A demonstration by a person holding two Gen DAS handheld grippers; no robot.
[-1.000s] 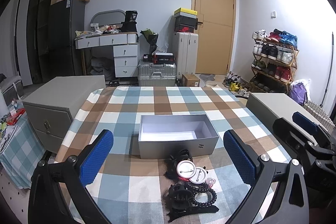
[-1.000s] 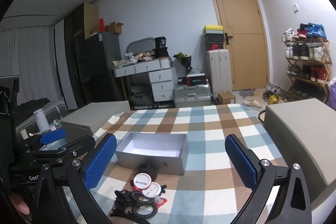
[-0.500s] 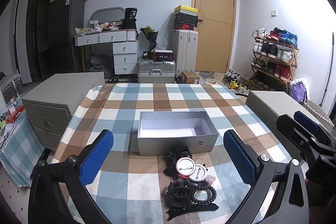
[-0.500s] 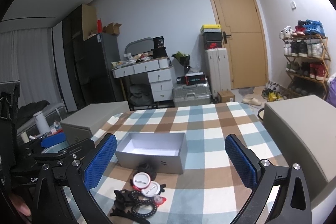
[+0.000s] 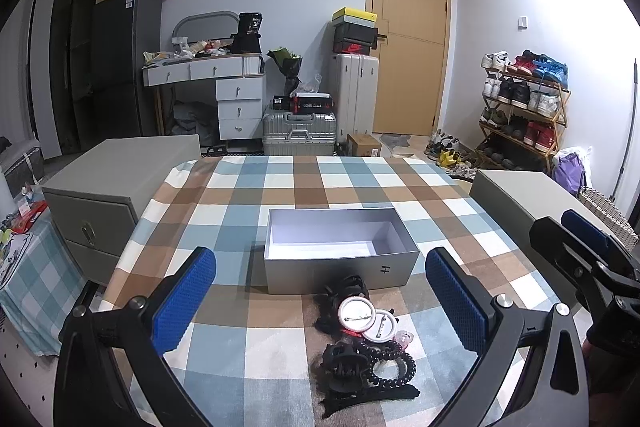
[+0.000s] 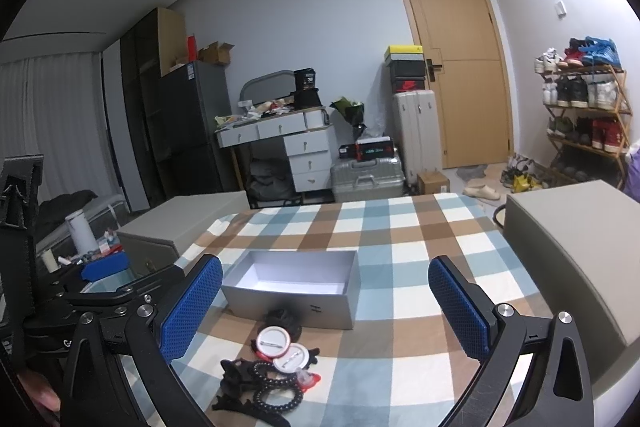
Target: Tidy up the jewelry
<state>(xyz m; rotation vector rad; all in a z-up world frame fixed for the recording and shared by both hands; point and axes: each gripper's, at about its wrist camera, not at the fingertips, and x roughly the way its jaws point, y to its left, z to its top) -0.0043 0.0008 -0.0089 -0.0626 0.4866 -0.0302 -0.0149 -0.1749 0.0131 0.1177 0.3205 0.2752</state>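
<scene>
An open, empty silver box [image 5: 338, 251] sits mid-table on the checked cloth; it also shows in the right wrist view [image 6: 294, 287]. In front of it lies a pile of accessories: two round pin badges [image 5: 366, 319], black beaded bands [image 5: 386, 363], a black claw clip [image 5: 344, 361] and a long black clip [image 5: 368, 397]. The pile shows in the right wrist view [image 6: 276, 367] too. My left gripper [image 5: 320, 305] is open and empty, hovering above the pile. My right gripper [image 6: 326, 307] is open and empty, to the right of the left one.
Grey cabinets stand at the table's left [image 5: 116, 183] and right [image 5: 532, 199]. The right gripper's body [image 5: 592, 267] shows at the right edge of the left wrist view. Behind the table are suitcases [image 5: 298, 133], a desk and a shoe rack [image 5: 520, 107].
Both views have shifted slightly; the box and pile sit a little lower and closer in the left wrist view. Both grippers stay open and empty.
</scene>
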